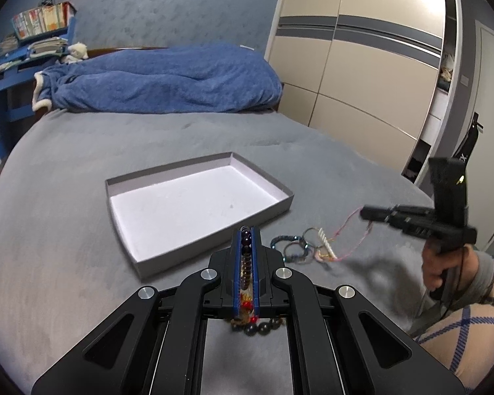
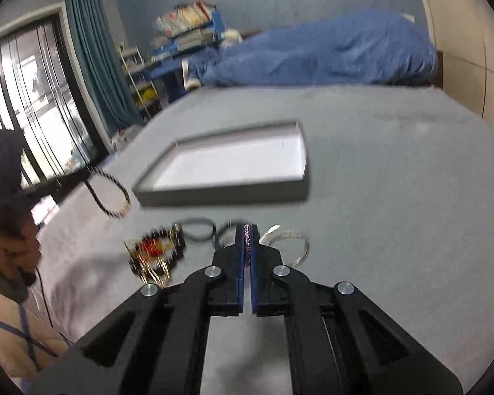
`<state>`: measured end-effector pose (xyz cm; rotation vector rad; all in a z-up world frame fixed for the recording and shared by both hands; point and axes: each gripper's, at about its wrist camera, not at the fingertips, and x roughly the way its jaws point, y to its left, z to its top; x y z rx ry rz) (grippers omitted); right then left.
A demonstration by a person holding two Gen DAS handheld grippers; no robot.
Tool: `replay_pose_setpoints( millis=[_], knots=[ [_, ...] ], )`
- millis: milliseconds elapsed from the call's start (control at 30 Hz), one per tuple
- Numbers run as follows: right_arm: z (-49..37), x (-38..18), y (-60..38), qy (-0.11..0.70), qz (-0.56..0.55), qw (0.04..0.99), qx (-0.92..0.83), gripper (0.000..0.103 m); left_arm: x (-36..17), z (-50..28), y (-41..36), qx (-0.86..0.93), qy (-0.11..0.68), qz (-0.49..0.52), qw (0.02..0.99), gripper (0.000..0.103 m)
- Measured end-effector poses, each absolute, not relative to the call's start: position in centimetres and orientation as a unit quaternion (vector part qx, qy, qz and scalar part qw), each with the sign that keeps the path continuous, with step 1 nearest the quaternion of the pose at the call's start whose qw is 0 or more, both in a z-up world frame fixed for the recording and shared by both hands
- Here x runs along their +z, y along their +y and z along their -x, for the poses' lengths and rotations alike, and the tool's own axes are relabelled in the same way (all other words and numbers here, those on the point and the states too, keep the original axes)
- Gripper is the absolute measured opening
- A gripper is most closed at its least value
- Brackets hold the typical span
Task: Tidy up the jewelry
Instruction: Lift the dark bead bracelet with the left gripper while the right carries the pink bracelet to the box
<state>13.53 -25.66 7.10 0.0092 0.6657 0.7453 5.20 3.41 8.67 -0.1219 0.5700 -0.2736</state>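
Dark, amber, red beaded bracelet (image 1: 246,265); pink cord (image 1: 349,222), seemingly thin.

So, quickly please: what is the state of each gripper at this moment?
Left gripper: closed on a beaded bracelet.
Right gripper: closed on a thin pink cord; the rest of it hangs toward the bed.
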Motion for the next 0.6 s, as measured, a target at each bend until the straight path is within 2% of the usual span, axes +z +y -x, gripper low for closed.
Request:
replay_pose_setpoints(
  millis=[300, 600],
  knots=[
    [-15.6, 9.0, -25.9, 0.301, -0.016, 0.887, 0.35, 0.002, 9.7, -7.7, 3.1, -0.137, 0.269, 0.06, 0.951, 0.006],
    [-16.8, 13.1, -26.2, 0.257, -0.037, 0.896, 0.36, 0.003, 10.1, -10.8, 4.3, -0.127, 0.266, 0.066, 0.953, 0.006]
  ],
)
